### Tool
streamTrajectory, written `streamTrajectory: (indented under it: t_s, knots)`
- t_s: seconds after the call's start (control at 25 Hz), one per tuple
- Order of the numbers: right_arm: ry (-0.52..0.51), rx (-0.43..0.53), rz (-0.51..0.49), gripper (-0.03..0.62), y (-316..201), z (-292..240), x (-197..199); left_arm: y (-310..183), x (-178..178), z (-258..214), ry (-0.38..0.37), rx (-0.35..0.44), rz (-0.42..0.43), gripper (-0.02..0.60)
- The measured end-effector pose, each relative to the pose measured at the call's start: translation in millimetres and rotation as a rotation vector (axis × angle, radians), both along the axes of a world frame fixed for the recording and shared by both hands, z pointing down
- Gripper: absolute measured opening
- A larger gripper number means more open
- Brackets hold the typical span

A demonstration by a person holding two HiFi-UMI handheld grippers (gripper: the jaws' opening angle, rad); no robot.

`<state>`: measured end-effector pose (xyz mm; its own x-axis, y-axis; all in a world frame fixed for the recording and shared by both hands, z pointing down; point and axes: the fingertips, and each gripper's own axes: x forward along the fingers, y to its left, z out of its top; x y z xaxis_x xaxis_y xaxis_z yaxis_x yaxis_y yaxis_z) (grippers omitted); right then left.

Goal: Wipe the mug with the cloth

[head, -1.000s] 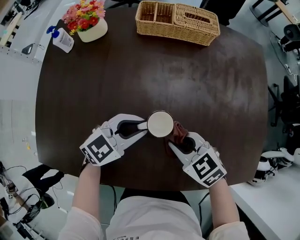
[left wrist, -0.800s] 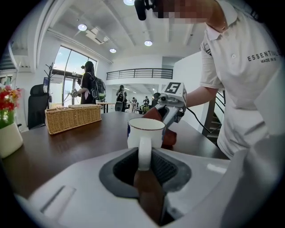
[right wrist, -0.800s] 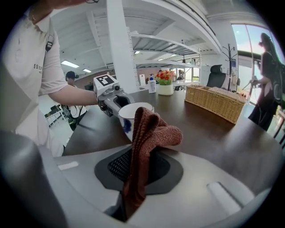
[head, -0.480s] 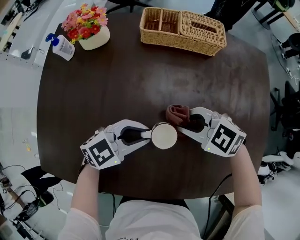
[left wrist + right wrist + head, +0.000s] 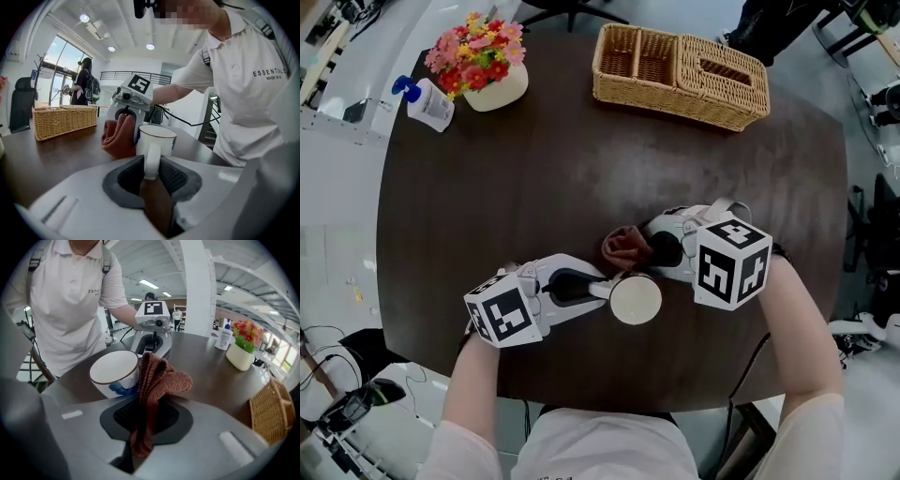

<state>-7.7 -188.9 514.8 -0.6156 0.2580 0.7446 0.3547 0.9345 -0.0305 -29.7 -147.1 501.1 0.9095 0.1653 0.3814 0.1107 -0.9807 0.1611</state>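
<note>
Tongs first, two of them. Got the left gripper (image 5: 151,171) closed tight on the handle (image 5: 151,161) of a white ceramic mug with a thin dark rim and a blue pattern (image 5: 157,138), pinched right between the jaws. Got the right gripper (image 5: 145,416) clamped on a reddish-brown knitted cloth (image 5: 161,373), with the bunched end sticking out past the jaws and a tail hanging back through them. Can see the cloth touching the mug's side, the side away from the person in the head view. Can't tell whether the mug's base sits on the dark brown wooden table (image 5: 534,169) or hangs just above it. Either way, near the table's front edge, between the two grippers.

Reading-wise: can make out "ESSENTIALS" with "MADE IN" under it on the person's white polo shirt (image 5: 253,117). Otherwise just black-and-white square markers on each gripper's cube (image 5: 729,262).

Counting the rest:
- One mug and one cloth.
- One tan wicker basket with two open compartments and a slotted lid (image 5: 682,64) at the far edge.
- One white pot of pink, red and yellow flowers (image 5: 487,70) at the far left.
- One white bottle with a blue pump top (image 5: 427,101) just beside the pot. Can't read its label, too small.
</note>
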Motion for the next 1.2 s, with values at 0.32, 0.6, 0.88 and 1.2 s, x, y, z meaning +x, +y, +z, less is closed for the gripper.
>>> streamTrajectory:
  t_s: [0.32,0.6,0.88,1.2]
  knots:
    - [0.097,0.147,-0.081,0.074,22.7,1.0,29.9,2.0,0.8,-1.6,-0.014,-0.011,-0.031,0.086]
    - [0.073,0.105,0.091,0.074,53.0,8.9,51.4,1.1,0.7,-1.9,-0.009,-0.02,-0.077,0.086]
    - [0.034,0.028,0.206,0.077,91.0,13.0,48.1,3.7,0.8,-2.8,-0.004,-0.019,-0.145,0.086]
    - [-0.066,-0.042,0.342,0.078,126.9,4.9,32.5,7.3,2.1,-2.0,0.0,0.005,-0.277,0.086]
